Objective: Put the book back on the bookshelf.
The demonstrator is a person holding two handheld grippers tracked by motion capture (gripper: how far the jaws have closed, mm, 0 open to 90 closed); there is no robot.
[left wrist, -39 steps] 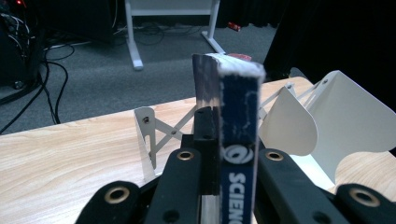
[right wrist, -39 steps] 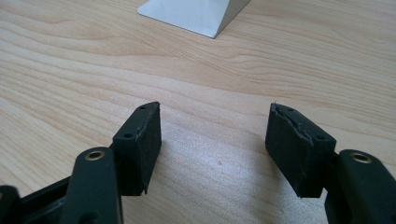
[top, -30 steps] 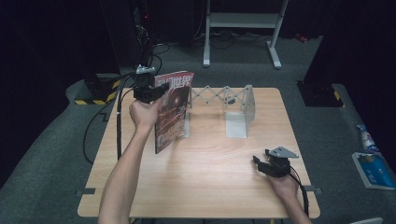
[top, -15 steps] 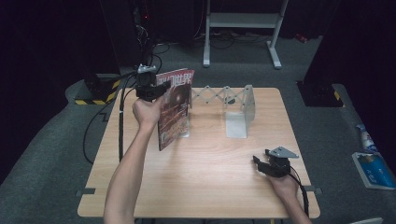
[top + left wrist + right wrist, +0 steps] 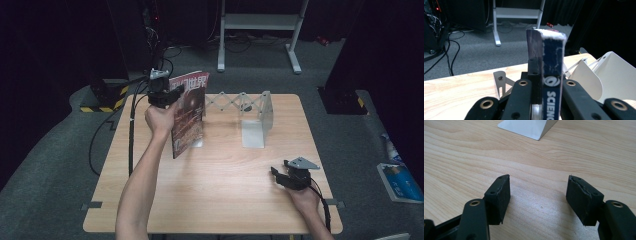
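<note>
Left tongs: my left tongs were closed tight on the top edge of the magazine, above the far left part of the table; in the left gripper view the two black jaws pressed the magazine spine from both sides.
Magazine: it stood upright, a little tilted, with its lower edge at the table surface or just above it; I could not tell if it touched the wood. Its red cover was turned toward the near side.
Place of magazine: just beside the left end of the white rack, near the left plate of it; whether it was already between the plates I could not tell.
White rack: it stood on the far middle of the table, with a scissor-like link between its two upright plates.
Right tongs: my right tongs rested on the near right part of the table, well apart from the magazine; the jaws stood wide open with nothing between them, only bare wood under them.
Right hand: it held the tongs low at the table edge.
</note>
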